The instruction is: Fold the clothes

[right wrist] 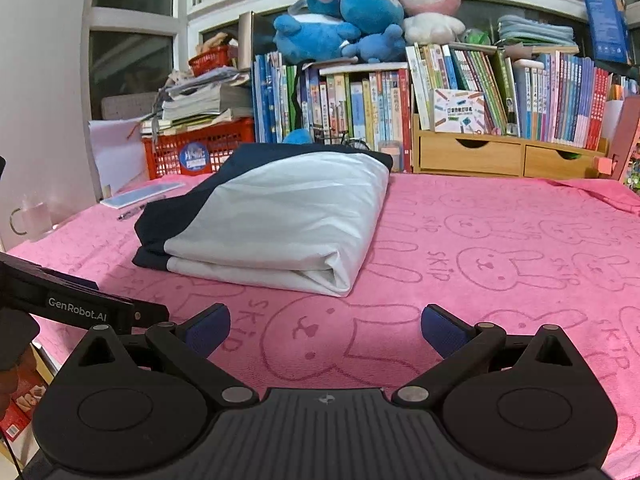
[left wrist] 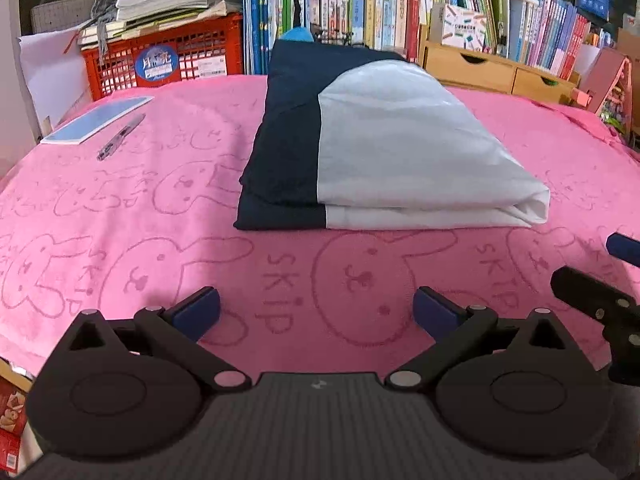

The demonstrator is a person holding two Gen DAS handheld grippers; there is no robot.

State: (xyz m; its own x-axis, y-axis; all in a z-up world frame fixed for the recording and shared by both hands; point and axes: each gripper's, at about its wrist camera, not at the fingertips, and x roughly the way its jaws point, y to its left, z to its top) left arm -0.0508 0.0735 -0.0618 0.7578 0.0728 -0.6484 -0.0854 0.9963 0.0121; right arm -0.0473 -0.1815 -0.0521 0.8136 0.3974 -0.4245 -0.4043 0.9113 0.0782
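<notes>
Table (left wrist: 120, 208) under a pink rabbit-print towel, books (right wrist: 460, 92) and plush toys (right wrist: 360, 12) behind: soft flat surface, suited to folding

Garment (left wrist: 384, 148), navy and white, lies mid-table as a compact rectangle, layers stacked, fold edge facing the cameras. Judged: folding looks essentially done; nothing loose showing

Left tongs (left wrist: 316, 312) released, blue pads wide apart, holding nothing, low over bare towel just short of the garment. Right tongs (right wrist: 326, 328) likewise spread and empty, near its right front corner. Both apart from the cloth, probably clear so as not to disturb the stack

Notepad (left wrist: 98, 120) and pen (left wrist: 120, 138) at far left, well apart from the work; cup (right wrist: 32, 218) at the left edge
</notes>
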